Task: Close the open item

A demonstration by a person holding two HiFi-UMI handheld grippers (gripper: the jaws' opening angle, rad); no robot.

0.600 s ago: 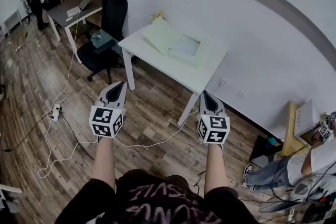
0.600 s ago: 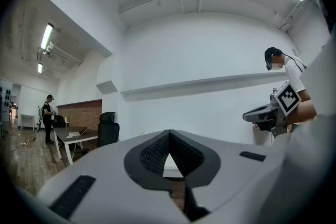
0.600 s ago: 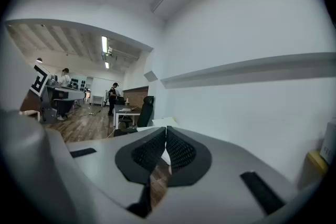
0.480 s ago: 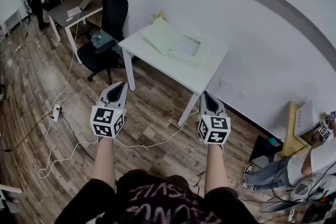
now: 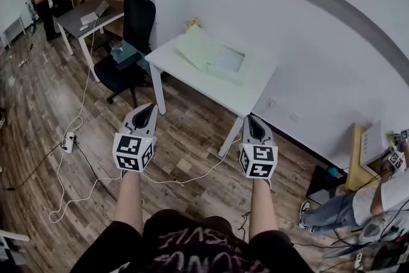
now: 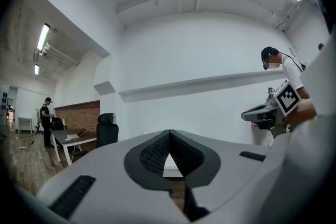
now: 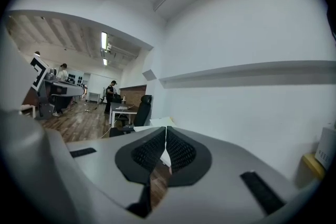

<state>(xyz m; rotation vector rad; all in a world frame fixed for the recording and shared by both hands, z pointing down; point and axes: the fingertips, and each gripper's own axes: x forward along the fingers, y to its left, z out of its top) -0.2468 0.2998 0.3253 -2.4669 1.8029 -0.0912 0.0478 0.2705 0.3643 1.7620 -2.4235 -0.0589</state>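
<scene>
Approach stage; nothing contacted yet. The left gripper [image 5: 147, 108] and right gripper [image 5: 250, 118] are held out level in front of the body over wood floor, well apart from the work. In each gripper view the jaw tips meet, with only a small triangular gap behind the pads, and nothing is between them. Task item: a flat pale green box [image 5: 213, 55] lying on the white table [image 5: 250, 98] ahead, toward its wall side, lid [image 5: 195, 45] tipped up and back toward the office chair [image 5: 137, 9], white interior showing. Judgement: walk up to the table's near edge first. Then bring one gripper behind the lid's free edge and swing it over about the hinge, steadying the base with the other so the box does not slide. Closed jaws should serve for pushing. Hinge side is not resolvable from here.
</scene>
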